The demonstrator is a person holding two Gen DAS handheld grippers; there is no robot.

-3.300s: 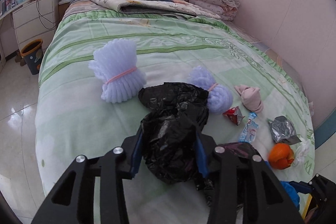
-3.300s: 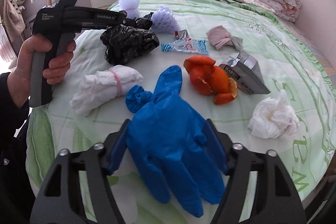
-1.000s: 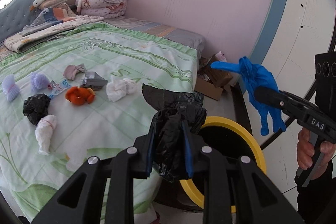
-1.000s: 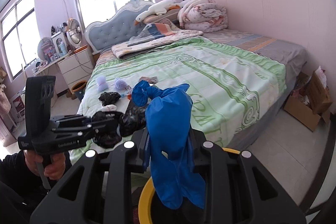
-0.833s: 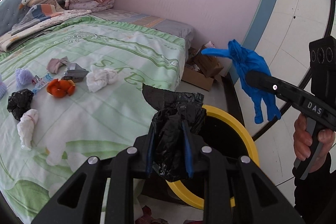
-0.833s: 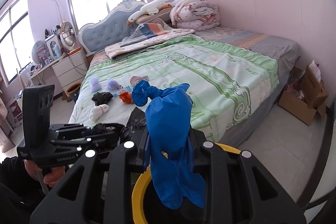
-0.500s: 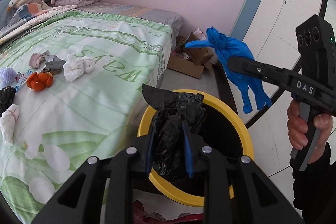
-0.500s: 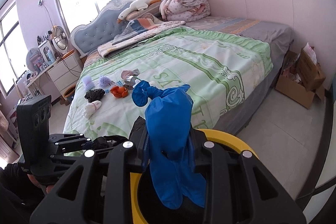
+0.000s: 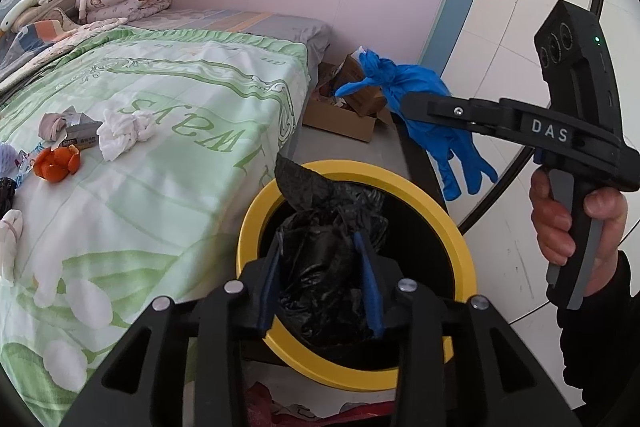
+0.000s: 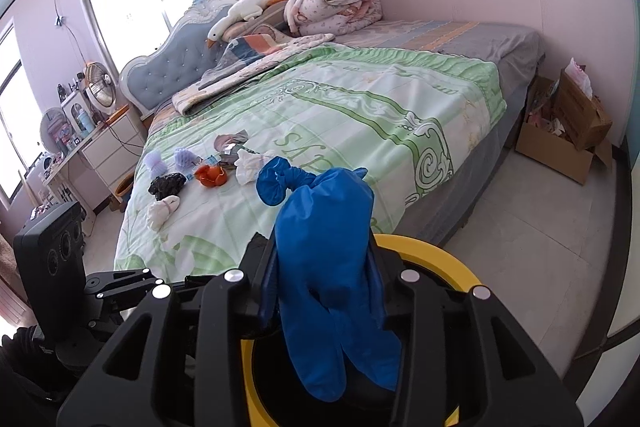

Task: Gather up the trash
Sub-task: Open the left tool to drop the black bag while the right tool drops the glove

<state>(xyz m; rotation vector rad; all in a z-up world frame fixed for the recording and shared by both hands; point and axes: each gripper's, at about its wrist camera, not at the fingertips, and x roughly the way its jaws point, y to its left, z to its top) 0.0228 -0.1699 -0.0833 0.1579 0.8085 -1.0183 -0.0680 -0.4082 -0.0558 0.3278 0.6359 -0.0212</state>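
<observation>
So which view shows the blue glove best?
The left wrist view: the blue glove hangs side-on from the right hand-held gripper, knot and dangling fingers all visible. The right wrist view shows it close up between opening jaws, its lower part cropped by them.

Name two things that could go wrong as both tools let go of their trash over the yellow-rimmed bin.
1. The left tool is opening with the black plastic bag between its pads; a flap reaches past the bin's yellow rim and may snag there.
2. The right tool is opening around the blue glove. In the left view the glove hangs past the rim, over the floor, so it may miss the bin.
</observation>
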